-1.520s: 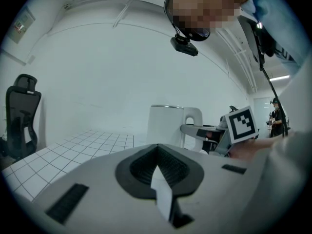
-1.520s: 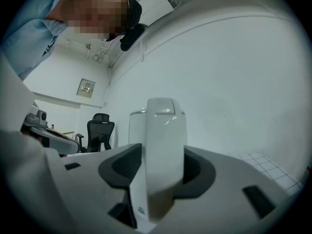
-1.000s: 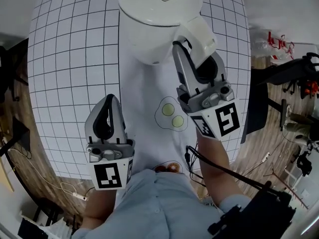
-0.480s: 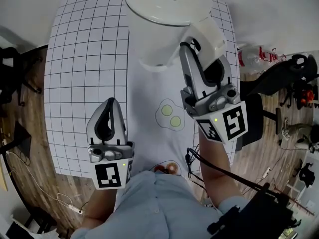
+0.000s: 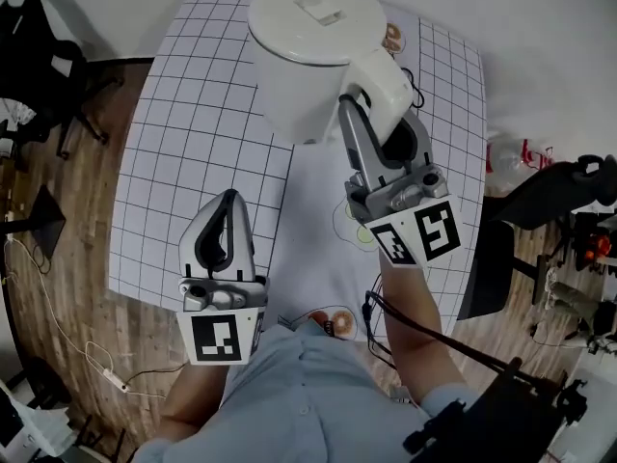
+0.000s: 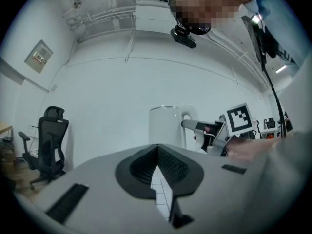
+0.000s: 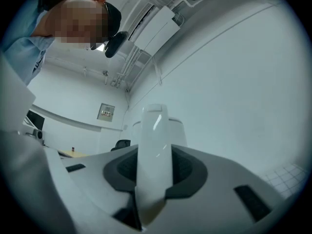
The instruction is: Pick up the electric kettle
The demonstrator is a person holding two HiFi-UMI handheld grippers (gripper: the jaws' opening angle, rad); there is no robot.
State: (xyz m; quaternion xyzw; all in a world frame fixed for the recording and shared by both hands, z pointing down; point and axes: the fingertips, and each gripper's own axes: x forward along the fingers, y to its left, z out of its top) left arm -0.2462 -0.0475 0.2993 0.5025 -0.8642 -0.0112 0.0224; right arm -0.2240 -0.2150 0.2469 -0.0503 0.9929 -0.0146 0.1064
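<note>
The right gripper is clamped on the handle of the white kettle; its own view shows the glossy handle standing upright between the two dark pads, which press on it from either side. The kettle's body sits beyond the jaws and appears to hang clear above the gridded mat on the table, with nothing else holding it. The left gripper is clenched on nothing, jaws together, nearer the person and well apart from the kettle. The likely trouble is the handle itself: it looks smooth, and all the weight lies out past the grip, so the body could swing or slide down through the pads. A quick tilt could also slop out any water inside.
</note>
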